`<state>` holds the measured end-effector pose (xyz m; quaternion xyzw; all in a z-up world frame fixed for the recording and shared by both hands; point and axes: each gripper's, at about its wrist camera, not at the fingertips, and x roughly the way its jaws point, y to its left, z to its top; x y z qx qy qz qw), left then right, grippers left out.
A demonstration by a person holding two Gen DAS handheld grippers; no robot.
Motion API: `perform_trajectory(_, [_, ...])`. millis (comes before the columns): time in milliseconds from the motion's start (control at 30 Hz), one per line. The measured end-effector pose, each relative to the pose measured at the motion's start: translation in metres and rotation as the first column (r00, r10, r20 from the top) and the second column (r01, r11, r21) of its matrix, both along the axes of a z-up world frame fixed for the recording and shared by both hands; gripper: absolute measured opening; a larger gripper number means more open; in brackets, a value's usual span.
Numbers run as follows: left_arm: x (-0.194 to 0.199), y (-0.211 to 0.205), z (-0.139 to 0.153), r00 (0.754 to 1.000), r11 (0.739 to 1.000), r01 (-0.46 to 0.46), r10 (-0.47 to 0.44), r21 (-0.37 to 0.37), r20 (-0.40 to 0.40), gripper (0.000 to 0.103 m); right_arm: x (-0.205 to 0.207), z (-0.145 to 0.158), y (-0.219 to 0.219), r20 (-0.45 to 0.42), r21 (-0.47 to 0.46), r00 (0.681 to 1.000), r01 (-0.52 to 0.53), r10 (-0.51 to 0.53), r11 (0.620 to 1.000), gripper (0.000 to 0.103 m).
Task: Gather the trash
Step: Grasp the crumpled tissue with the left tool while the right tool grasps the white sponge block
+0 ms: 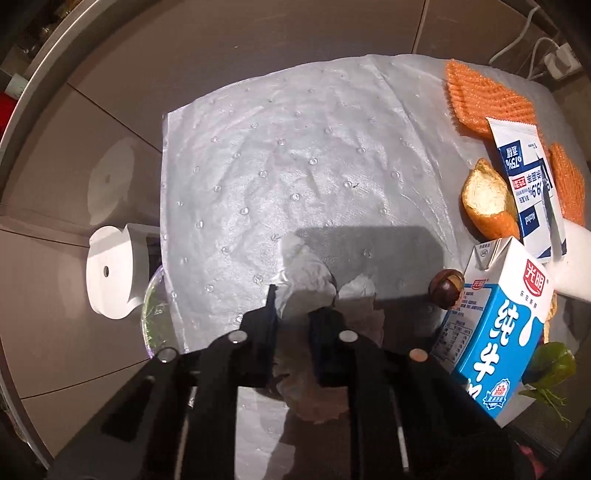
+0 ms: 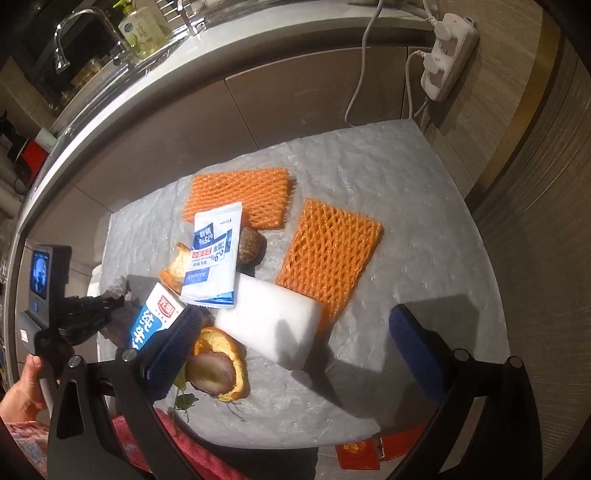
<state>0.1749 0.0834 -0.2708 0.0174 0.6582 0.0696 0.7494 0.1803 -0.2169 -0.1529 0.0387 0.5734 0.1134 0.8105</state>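
Observation:
My left gripper is shut on a crumpled white tissue just above the white padded table cover; it also shows in the right wrist view. A blue-and-white milk carton stands to its right, with a chestnut, an orange peel, a wipes packet and orange foam nets beyond. My right gripper is open and empty above a white foam block, with a halved fruit in peel by its left finger.
A white roll holder and a clear bowl sit at the table's left edge. A kitchen counter with tap and a power strip lie behind. Green leaves lie at the near right edge.

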Motion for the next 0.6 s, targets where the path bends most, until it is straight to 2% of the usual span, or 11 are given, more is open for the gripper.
perform_trajectory(67, [-0.001, 0.007, 0.005, 1.000, 0.999, -0.013, 0.013, -0.045, 0.004, 0.011, 0.002, -0.013, 0.003, -0.020, -0.018, 0.999, -0.038, 0.037, 0.999, 0.101])
perform_trajectory(200, [-0.009, 0.017, 0.027, 0.999, 0.998, -0.024, 0.026, -0.062, 0.043, 0.011, 0.003, -0.036, 0.007, -0.054, -0.042, 0.995, -0.092, 0.089, 0.995, 0.101])
perform_trajectory(333, [-0.016, 0.022, 0.057, 0.994, 0.996, -0.025, 0.033, -0.084, 0.100, 0.011, 0.006, -0.055, 0.005, -0.084, 0.021, 0.993, -0.079, 0.081, 0.997, 0.099])
perform_trajectory(400, [-0.021, 0.025, 0.073, 0.991, 0.996, -0.021, 0.032, -0.085, 0.129, 0.011, 0.008, -0.063, 0.006, -0.107, 0.055, 0.992, -0.067, 0.072, 0.996, 0.087])
perform_trajectory(467, [-0.025, 0.028, 0.086, 0.988, 0.997, -0.015, 0.027, -0.082, 0.154, 0.011, 0.010, -0.071, 0.008, -0.124, 0.075, 0.990, -0.054, 0.063, 0.996, 0.083])
perform_trajectory(533, [-0.030, 0.031, 0.095, 0.984, 0.997, -0.011, 0.024, -0.074, 0.176, 0.011, 0.011, -0.078, 0.011, -0.140, 0.080, 0.988, -0.051, 0.061, 0.995, 0.073])
perform_trajectory(567, [-0.032, 0.033, 0.098, 0.983, 0.997, -0.011, 0.024, -0.073, 0.183, 0.011, 0.011, -0.079, 0.013, -0.144, 0.081, 0.988, -0.047, 0.059, 0.996, 0.062])
perform_trajectory(600, [-0.034, 0.035, 0.101, 0.982, 0.997, -0.011, 0.024, -0.070, 0.189, 0.011, 0.010, -0.078, 0.014, -0.139, 0.086, 0.989, -0.045, 0.057, 0.995, 0.058])
